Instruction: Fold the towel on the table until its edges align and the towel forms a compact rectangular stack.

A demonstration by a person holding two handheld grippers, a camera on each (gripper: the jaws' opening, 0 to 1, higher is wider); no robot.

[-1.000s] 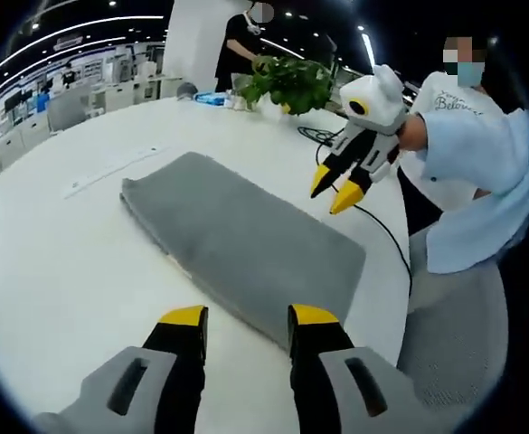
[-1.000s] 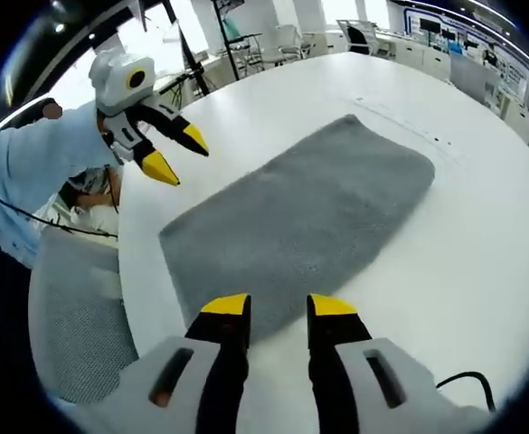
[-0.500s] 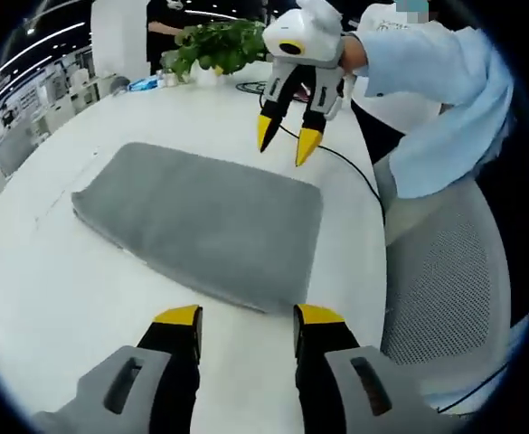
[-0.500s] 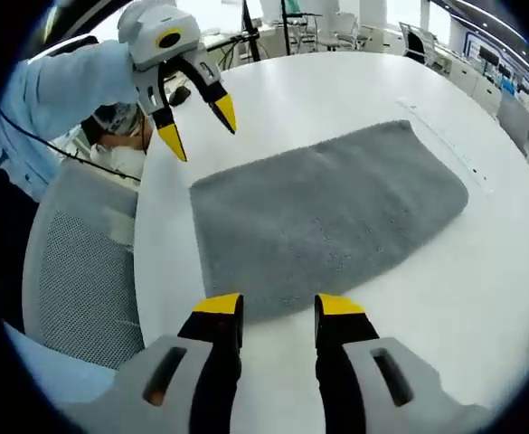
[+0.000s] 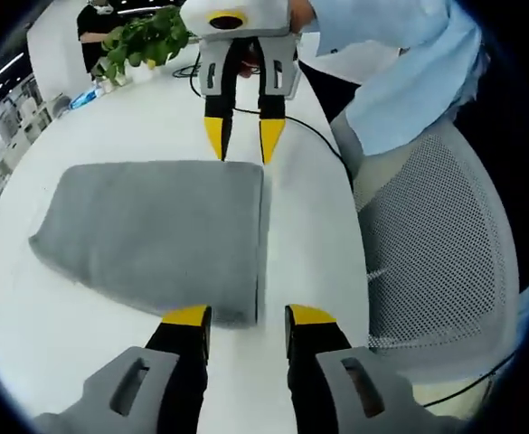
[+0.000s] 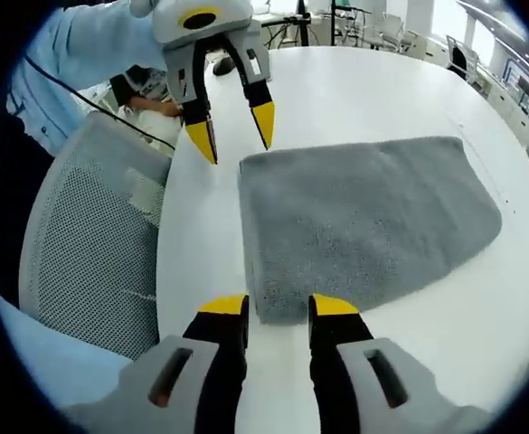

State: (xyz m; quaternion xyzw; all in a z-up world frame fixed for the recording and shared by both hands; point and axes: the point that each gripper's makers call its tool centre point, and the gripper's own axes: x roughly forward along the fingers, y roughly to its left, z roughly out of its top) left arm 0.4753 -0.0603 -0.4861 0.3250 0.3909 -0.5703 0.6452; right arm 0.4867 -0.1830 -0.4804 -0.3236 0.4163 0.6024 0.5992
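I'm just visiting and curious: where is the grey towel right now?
The grey towel lies flat on the white table, near the edge beside the mesh chair. The left gripper and right gripper sit open at its two near-edge corners.

A grey mesh-backed office chair stands just beside the curved edge of the round white table; in the right gripper view the same chair presses against the table's rim. A thin black cable trails over the tabletop toward the chair. Far across the table from the chair sits a leafy green potted plant, with a small blue item lying near it
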